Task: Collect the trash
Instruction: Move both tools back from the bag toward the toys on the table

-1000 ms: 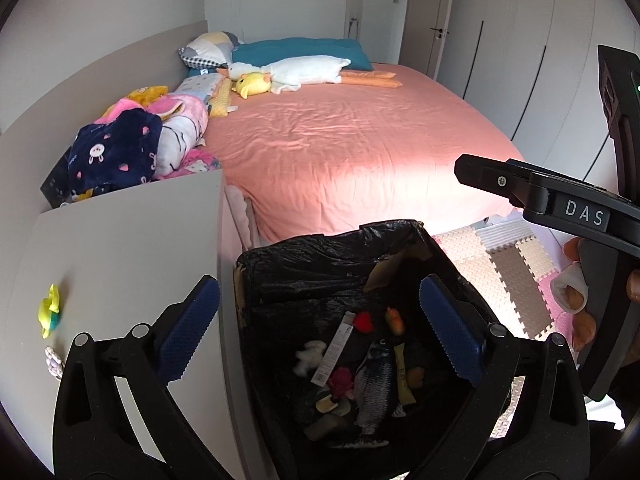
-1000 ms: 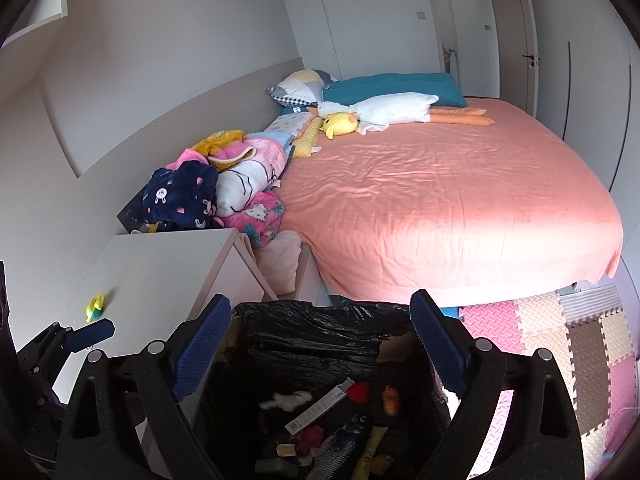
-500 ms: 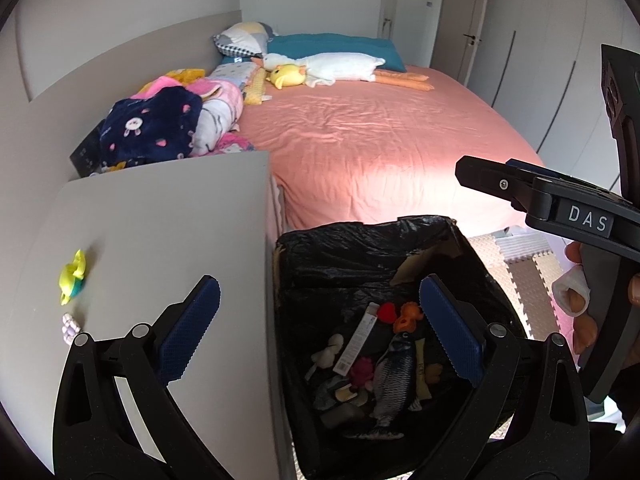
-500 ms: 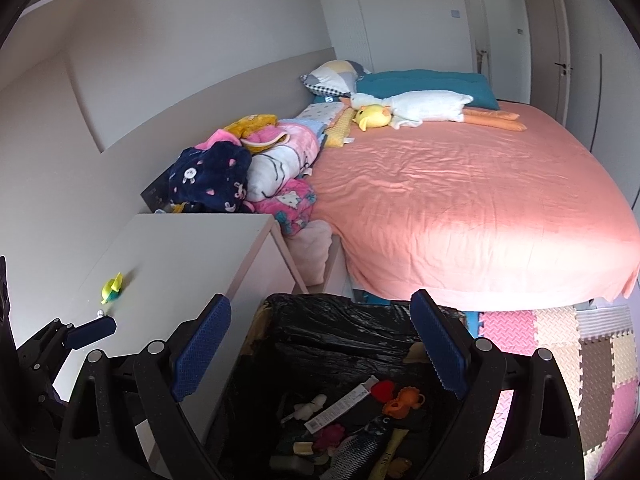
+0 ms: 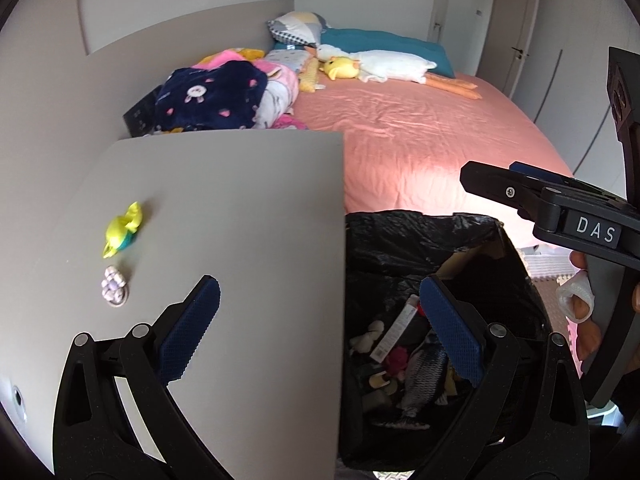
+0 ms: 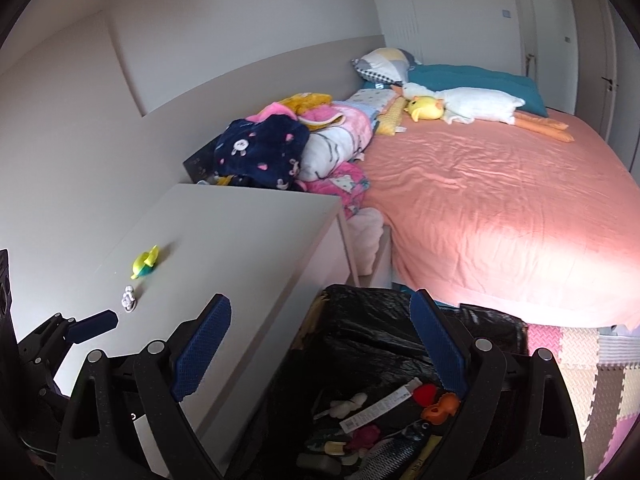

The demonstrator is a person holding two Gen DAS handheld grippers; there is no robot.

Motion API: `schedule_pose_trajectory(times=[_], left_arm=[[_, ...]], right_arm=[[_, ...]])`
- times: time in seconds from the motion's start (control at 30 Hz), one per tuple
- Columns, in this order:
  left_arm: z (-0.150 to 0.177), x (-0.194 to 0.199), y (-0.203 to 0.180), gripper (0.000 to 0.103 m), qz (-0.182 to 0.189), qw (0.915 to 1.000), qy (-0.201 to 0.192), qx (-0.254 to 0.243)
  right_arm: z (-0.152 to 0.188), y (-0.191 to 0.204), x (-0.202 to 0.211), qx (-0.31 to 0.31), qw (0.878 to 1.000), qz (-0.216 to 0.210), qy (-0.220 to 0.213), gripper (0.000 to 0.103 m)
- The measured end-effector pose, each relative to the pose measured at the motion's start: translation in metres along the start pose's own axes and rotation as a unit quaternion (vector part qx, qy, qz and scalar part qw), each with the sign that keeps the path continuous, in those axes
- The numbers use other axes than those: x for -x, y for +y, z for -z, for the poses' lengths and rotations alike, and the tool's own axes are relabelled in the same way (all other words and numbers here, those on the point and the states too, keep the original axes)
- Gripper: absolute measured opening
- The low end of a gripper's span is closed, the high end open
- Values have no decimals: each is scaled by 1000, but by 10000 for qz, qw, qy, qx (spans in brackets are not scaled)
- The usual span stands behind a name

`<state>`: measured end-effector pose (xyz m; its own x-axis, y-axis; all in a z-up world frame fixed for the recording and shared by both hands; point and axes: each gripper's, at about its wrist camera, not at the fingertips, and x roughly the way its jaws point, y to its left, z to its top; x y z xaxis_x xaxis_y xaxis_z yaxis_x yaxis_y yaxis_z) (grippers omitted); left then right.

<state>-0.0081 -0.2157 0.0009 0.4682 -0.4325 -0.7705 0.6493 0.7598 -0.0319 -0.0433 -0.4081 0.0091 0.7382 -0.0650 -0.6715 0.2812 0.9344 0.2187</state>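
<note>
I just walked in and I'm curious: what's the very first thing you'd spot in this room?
Probably the big bed with its salmon-pink sheet, where a white stuffed goose and a yellow duck toy lie near the pillows. Up close, a bin lined with a black trash bag stands beside a pale bedside cabinet, already full of small toys and scraps. On the cabinet top sit a little yellow-green toy and a tiny pale trinket.

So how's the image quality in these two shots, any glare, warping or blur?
Left wrist view: sun glare washes out the pink bedsheet, the fisheye bends the white nightstand, and the corners go dark. Right wrist view: the same bright patch, curved walls, and a slightly soft yellow toy.
</note>
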Motion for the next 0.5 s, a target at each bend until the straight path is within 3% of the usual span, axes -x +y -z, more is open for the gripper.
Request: schedule_pose_trajectory(times=[0.5], left_arm=[[24,0,72,97,-644,9947,110,789]], right_arm=[[-2,65,-44,376,9976,-520,267,91]])
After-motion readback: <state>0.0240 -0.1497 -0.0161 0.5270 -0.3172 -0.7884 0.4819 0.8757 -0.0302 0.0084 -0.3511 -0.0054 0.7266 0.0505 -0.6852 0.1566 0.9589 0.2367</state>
